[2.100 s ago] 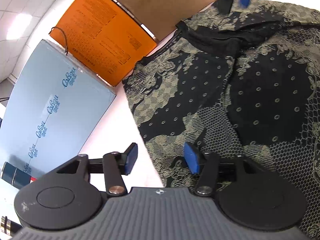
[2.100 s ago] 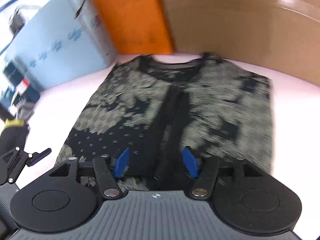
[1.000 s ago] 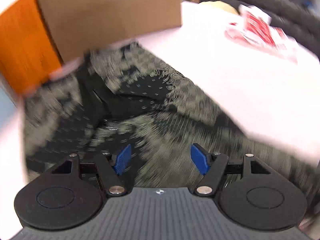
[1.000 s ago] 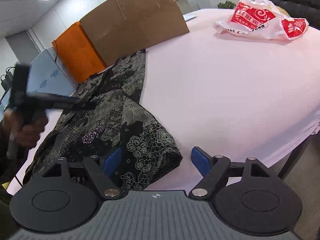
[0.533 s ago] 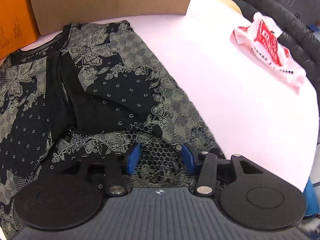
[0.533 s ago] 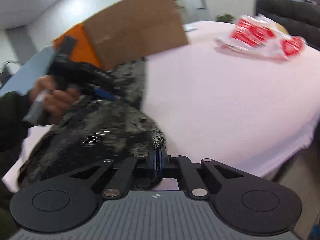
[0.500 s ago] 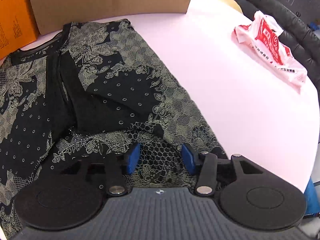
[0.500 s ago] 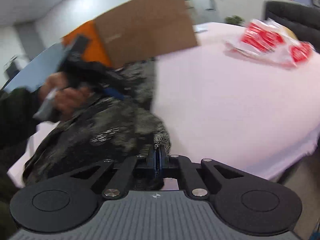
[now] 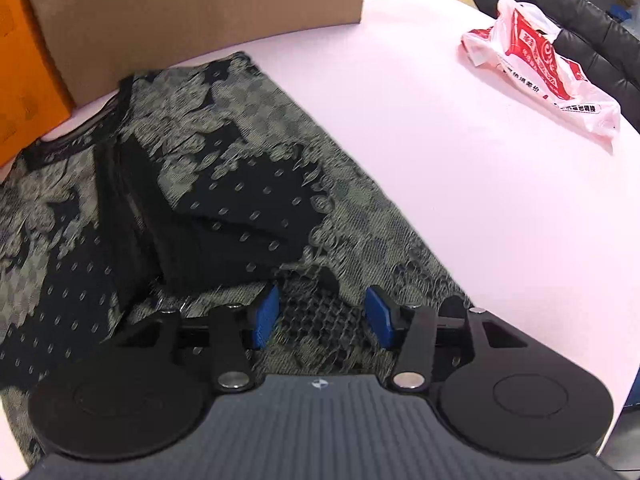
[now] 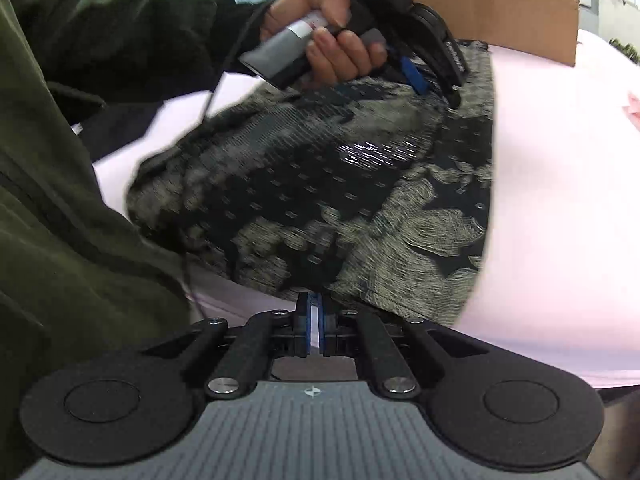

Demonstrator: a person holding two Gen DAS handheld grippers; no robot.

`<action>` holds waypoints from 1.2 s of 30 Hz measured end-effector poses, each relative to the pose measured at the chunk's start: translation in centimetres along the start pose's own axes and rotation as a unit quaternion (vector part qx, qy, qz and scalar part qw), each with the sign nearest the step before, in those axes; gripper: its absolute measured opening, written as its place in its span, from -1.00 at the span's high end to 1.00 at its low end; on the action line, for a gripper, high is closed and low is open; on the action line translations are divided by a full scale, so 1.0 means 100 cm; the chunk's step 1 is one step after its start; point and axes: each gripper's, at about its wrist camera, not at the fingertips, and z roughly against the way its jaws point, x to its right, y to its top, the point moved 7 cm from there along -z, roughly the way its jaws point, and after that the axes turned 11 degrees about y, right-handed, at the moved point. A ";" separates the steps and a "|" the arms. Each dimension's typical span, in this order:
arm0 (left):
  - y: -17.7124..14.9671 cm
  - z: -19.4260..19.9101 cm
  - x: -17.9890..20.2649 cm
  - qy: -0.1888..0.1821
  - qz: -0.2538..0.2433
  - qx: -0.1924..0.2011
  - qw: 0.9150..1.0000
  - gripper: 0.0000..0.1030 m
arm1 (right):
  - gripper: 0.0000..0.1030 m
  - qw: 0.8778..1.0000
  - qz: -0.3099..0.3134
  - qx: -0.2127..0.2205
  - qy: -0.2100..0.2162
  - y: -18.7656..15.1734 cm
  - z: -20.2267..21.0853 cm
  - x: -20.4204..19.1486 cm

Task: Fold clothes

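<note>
A black garment [image 9: 224, 208] patterned with beige lace motifs is spread on the pink table [image 9: 460, 184], its hem corner lifted.

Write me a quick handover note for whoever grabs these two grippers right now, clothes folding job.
Right gripper: shut on the near hem edge of the patterned top, lifting it off the pink table.
Left gripper: jaws opening, pads apart over the top's lower part, fabric between them but not pinched.
Top: spread on the table, neckline toward the cardboard box; one side panel already lies folded in over the middle.
Left to do: carry the hem up toward the neckline, flatten, finish the fold.
Red and white plastic bag sits apart, out of the way.
</note>
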 end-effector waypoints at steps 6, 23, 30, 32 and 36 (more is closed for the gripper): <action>-0.032 0.034 -0.016 -0.009 -0.019 0.027 0.999 0.01 | 0.68 0.997 -0.028 0.056 -0.049 -0.002 0.039 -0.002; -0.135 0.138 -0.024 0.071 -0.156 0.187 0.967 -0.44 | -0.07 0.967 -0.107 0.133 -0.189 0.003 0.050 0.023; -0.229 0.170 -0.143 0.119 -0.080 0.135 0.980 -0.52 | -0.30 0.979 -0.124 0.158 -0.036 0.040 0.008 -0.017; -0.255 0.175 -0.159 0.114 -0.049 0.106 0.987 -0.55 | -0.31 0.969 -0.172 0.174 0.034 0.053 -0.009 -0.022; -0.296 0.178 -0.172 0.089 0.033 0.065 0.993 -0.55 | -0.37 0.937 -0.260 0.192 0.134 0.094 -0.029 -0.019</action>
